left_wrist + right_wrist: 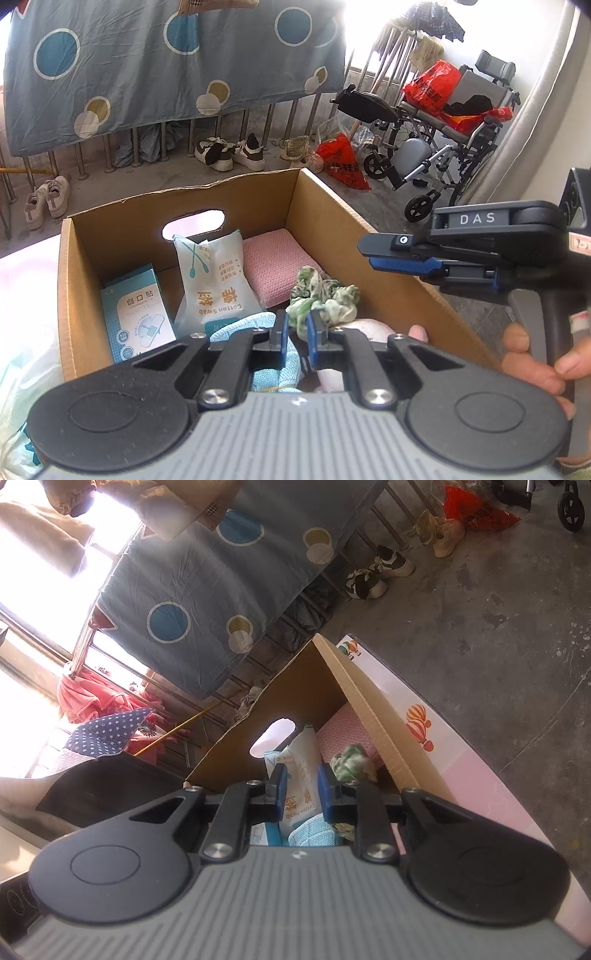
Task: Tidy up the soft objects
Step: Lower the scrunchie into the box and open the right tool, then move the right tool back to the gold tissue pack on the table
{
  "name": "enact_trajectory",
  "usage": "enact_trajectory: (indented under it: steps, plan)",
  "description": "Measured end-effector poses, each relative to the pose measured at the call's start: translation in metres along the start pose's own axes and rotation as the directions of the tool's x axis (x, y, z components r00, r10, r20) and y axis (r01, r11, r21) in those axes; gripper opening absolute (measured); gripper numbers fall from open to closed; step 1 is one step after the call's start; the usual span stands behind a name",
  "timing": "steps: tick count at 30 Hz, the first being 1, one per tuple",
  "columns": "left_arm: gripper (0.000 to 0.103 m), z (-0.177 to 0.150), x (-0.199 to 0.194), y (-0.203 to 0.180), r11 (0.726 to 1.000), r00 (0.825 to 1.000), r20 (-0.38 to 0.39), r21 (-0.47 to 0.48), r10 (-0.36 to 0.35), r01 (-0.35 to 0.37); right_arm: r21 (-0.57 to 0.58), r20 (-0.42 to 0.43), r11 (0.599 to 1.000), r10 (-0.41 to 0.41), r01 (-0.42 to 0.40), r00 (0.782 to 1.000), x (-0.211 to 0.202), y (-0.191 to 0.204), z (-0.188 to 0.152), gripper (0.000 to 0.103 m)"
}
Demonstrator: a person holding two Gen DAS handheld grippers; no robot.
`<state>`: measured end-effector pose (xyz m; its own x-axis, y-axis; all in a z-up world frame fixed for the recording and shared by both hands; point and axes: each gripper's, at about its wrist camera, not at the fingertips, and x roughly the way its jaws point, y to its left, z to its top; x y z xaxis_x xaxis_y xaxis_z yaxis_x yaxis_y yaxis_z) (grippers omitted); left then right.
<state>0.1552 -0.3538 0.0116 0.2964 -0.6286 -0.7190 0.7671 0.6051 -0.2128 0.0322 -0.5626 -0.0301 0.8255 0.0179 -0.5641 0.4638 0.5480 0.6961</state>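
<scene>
A cardboard box (pixel 88 254) stood open on a pale pink surface (pixel 476 786), a hand-hole cut in its far wall. Inside, at the left, a teal plaster box (pixel 138 314) leaned upright; beside it to the right stood a white cotton swab bag (pixel 214 277), and in the far right corner lay a pink sponge (pixel 273 266). Near the sponge sat a green and white scrunchie (pixel 325 295), and nearer again a light blue cloth (pixel 240 326) touched a pale pink soft thing (pixel 365 328).

The left gripper (pixel 295 332) hung over the near part of the box above the cloth, jaws nearly together with nothing between them. The right gripper (pixel 302 781) pointed into the box from the right side, its blue pads likewise drawn close and empty; a hand (pixel 535 365) held its handle.

On the far concrete floor (pixel 517 627) were shoes (pixel 229 151), red bags (pixel 341 158) and a wheelchair (pixel 443 129), with a spotted sheet (pixel 166 74) draped over a railing
</scene>
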Motion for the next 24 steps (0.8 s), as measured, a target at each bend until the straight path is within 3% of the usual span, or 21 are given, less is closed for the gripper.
enact_trajectory:
  steps: [5, 10, 16, 19, 21, 24]
  plan:
    - [0.016, 0.0, -0.015, 0.003, 1.0, 1.0, 0.012, -0.012, 0.007, -0.007, -0.009, -0.003, 1.0, 0.002, -0.002, 1.0, -0.005, 0.002, -0.005, 0.018]
    - [0.053, -0.01, -0.053, 0.006, 0.999, 0.998, 0.05, 0.0, 0.037, -0.037, -0.022, -0.018, 0.999, 0.038, -0.038, 0.999, -0.024, 0.019, -0.016, 0.019]
    - [0.077, -0.044, -0.114, 0.029, 0.991, 0.987, 0.083, -0.017, 0.136, -0.135, -0.037, -0.066, 0.989, 0.139, -0.141, 0.988, -0.045, 0.058, -0.045, 0.031]
    - [0.084, -0.068, -0.143, 0.048, 0.978, 0.974, 0.091, -0.025, 0.21, -0.208, -0.049, -0.12, 0.979, 0.193, -0.2, 0.974, -0.044, 0.084, -0.064, 0.035]
    - [0.087, -0.086, -0.164, 0.063, 0.96, 0.955, 0.1, -0.022, 0.279, -0.278, -0.065, -0.172, 0.97, 0.222, -0.236, 0.96, -0.036, 0.105, -0.078, 0.037]
    - [0.089, -0.115, -0.193, 0.094, 0.915, 0.908, 0.111, -0.039, 0.404, -0.402, -0.116, -0.253, 0.955, 0.237, -0.272, 0.938, -0.019, 0.143, -0.099, 0.041]
